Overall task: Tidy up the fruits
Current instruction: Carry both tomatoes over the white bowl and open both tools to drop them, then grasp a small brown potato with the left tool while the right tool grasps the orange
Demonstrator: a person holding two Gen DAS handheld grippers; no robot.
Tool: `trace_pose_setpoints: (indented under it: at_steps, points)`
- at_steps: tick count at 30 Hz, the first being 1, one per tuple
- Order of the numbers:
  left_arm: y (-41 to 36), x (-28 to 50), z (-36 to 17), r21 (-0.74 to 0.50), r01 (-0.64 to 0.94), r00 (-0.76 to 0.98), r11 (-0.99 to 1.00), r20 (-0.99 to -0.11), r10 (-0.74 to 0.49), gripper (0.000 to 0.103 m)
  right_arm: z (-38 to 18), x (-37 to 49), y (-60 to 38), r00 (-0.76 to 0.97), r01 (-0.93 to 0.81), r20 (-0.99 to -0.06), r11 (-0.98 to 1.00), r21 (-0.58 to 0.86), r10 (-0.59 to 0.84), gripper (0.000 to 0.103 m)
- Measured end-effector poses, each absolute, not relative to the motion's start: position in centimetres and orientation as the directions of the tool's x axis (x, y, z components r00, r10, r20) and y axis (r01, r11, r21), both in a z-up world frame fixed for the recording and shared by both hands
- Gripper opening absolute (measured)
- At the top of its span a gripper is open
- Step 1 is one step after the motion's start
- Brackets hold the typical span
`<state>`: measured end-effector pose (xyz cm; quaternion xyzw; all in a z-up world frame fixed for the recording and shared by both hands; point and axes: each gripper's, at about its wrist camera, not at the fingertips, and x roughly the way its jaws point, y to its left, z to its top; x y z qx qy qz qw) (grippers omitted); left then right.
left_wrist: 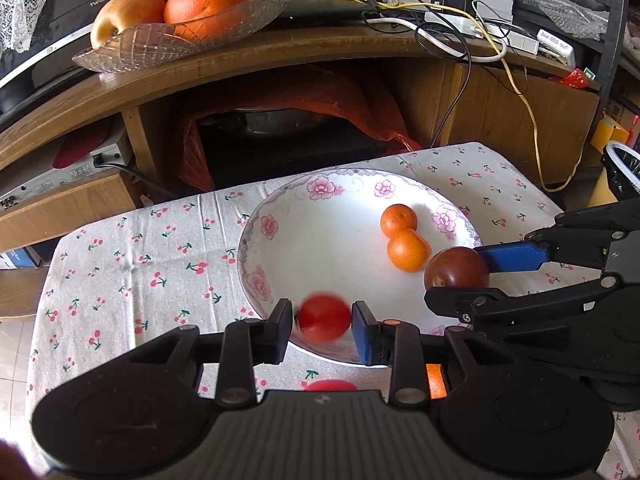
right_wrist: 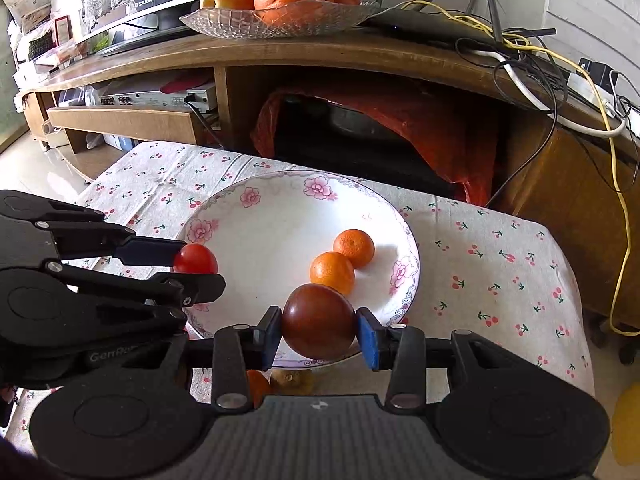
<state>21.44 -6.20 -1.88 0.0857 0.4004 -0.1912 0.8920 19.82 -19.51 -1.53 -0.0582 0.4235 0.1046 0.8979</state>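
Left claw sits lowest in its own view, over the near rim of the plate. A small red tomato lies between its pads. The blue pad meets the fruit on one side; on the other side a thin gap appears, and the fruit is blurred, so a firm clamp cannot be confirmed. From the right wrist view the same tomato is seen between the left claw's fingers, at the plate's left edge.

Right claw is clamped on a dark red-brown fruit, both pads pressing its sides. This fruit hangs over the plate's near rim. In the left view it stands at the plate's right edge, just beside the nearer of two small oranges.

Both oranges rest inside the plate, touching each other, toward its right side. The plate's centre and far half are bare, giving open room for setting fruit down.

Between the plate and the near counter edge, partly hidden under the claws, lie further fruits: a red one, an orange one and a brownish one.

The counter carries a cherry-print cloth; its right portion is free of objects. Beyond the far edge stands a wooden cabinet bearing a glass dish of large fruit and a tangle of cables.
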Motion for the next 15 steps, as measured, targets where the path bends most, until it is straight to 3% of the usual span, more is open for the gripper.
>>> trace_pose_setpoints:
  at_steps: [15]
  points:
    - [-5.7, 20.9, -0.5, -0.025, 0.404, 0.620, 0.915, -0.728, -0.293, 0.044, 0.0, 19.5, -21.0, 0.669, -0.188, -0.732, 0.982, -0.001, 0.127, 0.038]
